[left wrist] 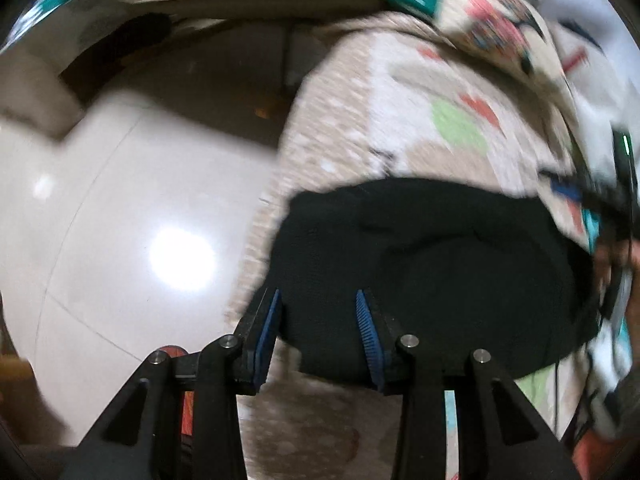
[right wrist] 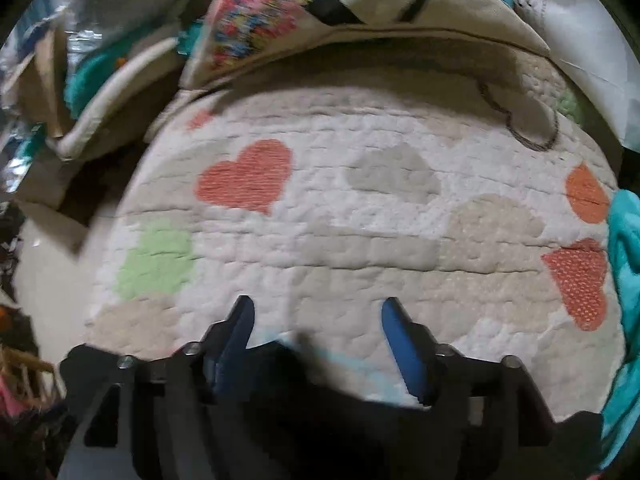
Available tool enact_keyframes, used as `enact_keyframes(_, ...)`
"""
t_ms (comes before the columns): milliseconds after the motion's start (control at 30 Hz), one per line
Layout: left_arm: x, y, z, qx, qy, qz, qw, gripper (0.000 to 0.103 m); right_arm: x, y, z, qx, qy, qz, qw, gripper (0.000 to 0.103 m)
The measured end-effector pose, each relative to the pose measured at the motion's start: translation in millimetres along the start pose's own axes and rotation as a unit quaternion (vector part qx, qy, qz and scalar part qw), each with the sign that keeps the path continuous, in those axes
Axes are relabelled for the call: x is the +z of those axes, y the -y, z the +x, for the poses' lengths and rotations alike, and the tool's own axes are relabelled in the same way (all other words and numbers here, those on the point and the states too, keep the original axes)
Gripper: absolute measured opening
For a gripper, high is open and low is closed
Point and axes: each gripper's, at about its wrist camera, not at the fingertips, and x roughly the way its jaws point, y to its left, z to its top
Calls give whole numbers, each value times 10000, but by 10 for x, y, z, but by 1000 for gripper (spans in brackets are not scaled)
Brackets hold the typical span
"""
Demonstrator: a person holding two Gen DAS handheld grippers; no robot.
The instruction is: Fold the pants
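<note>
**Black pants bundled on quilt, both grippers open**

Landmark: the quilt (left wrist: pixel 360 128), cream and beige with coral hearts and a pale green patch, covering a raised surface.

Pants (left wrist: pixel 420 272): black, gathered into a compact rounded bundle lying on the quilt near its edge, beside the glossy tiled floor (left wrist: pixel 120 208). In the right wrist view a dark mass (right wrist: pixel 328 412) sits low at the quilt's near edge, under the tool; motion blur makes it likely, not certain, that this is the same cloth.

Left gripper (left wrist: pixel 318 300): blue-padded fingers spread apart, tips at the near rim of the bundle, nothing pinched between them.

Right gripper (right wrist: pixel 316 312): fingers wide apart above the bare quilt, holding nothing.

Beyond the quilt's far edge: a patterned cushion (right wrist: pixel 264 20) with multicoloured stitching. Teal fabric (right wrist: pixel 624 280) lies at the quilt's right side.
</note>
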Motion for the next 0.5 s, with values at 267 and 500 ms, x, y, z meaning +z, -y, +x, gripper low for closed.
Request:
enact_keyframes(267,-78,-710,-18,167,-49,-1467,9890,38,-48,-439,256,-1929,-80,-862,9774,65)
enact_keyframes(500,-226,-755,-36,-244,77,-2015,9791,38,-120,-1405,-67,-273,179,-1495,9882,65)
